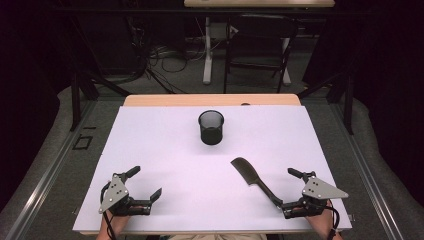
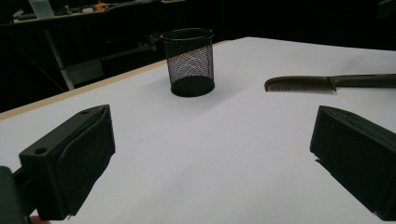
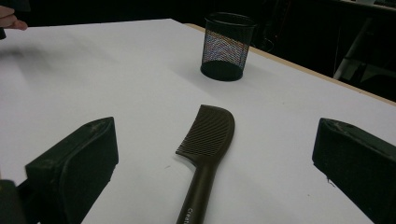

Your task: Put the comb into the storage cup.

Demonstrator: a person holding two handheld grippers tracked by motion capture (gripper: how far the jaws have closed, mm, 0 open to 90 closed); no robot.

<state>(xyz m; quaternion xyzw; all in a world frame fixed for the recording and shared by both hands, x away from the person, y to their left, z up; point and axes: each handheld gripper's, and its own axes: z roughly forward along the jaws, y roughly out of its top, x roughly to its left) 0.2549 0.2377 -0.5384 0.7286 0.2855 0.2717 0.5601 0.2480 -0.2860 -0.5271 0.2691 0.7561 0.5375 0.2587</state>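
My right gripper (image 1: 292,192), jaws apart, straddles the comb (image 3: 205,154) handle lower right; next I close, then carry to the mesh cup (image 1: 210,127).

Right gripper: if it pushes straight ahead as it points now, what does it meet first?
The comb: it lies between the open jaws of the right gripper, handle toward the camera. The mesh cup stands farther along, probably slightly off that line.

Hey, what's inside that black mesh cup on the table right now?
The mesh cup looks empty: the high view shows only its dark floor. The comb lies outside on the white table. The near wall hides part of the floor.
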